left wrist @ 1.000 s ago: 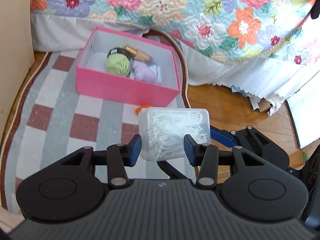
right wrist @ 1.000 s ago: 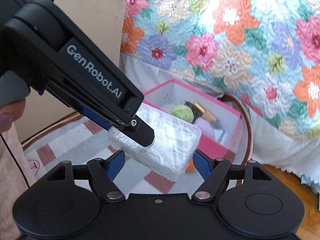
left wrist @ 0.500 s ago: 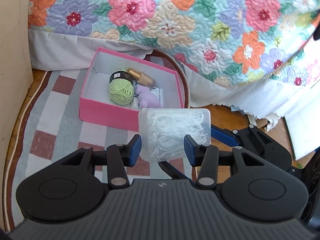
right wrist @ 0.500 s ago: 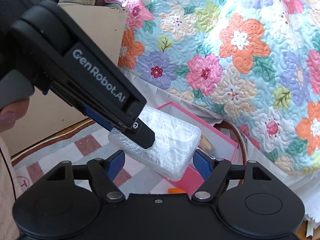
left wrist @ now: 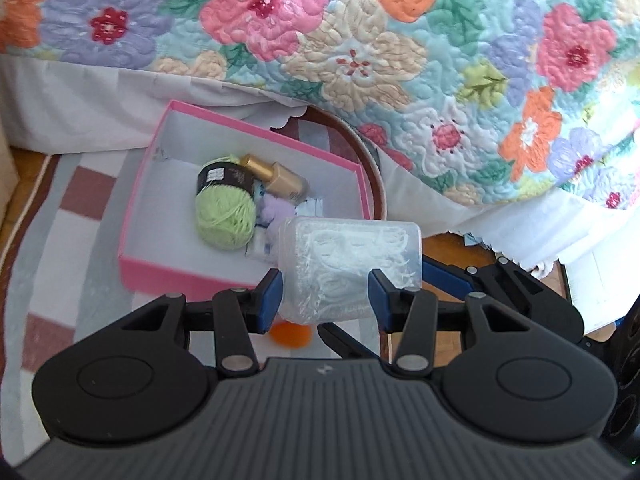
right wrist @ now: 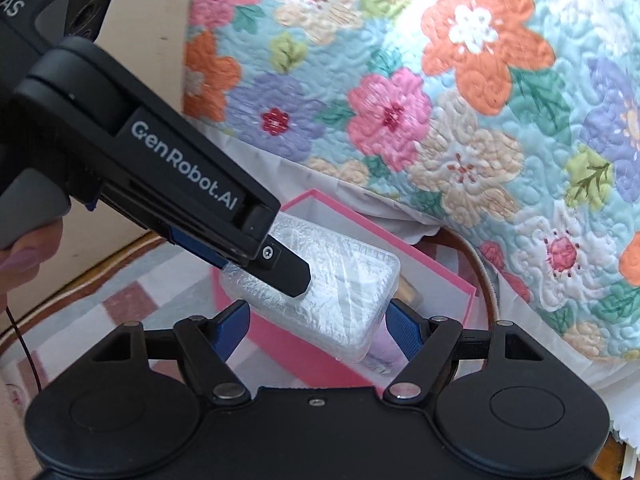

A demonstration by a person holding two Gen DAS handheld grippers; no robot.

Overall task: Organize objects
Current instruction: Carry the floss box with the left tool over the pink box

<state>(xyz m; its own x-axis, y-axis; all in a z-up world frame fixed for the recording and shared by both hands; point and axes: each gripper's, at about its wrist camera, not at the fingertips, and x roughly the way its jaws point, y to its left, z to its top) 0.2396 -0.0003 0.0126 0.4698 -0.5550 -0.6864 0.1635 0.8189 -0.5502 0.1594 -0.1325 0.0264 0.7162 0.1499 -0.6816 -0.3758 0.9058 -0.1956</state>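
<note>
We clench the clear rectangular plastic case of white floss picks (left wrist: 352, 268) in our left gripper (left wrist: 325, 294) and bracket its long ends with our right gripper (right wrist: 316, 330), steadying it above the open pink cardboard box (left wrist: 160, 268) for packing.

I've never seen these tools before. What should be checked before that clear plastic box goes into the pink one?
1. Grip of left gripper on clear plastic box: ok, its fingers press both sides.
2. Grip of right gripper: cannot tell; its fingers flank the box's ends, contact unclear.
3. Pink box open: ok, no lid on it.
4. Free room inside: ok, bare floor left of the green yarn and gold bottle.
5. Load clear of the pink box's near wall: cannot tell, the two overlap in view.
</note>
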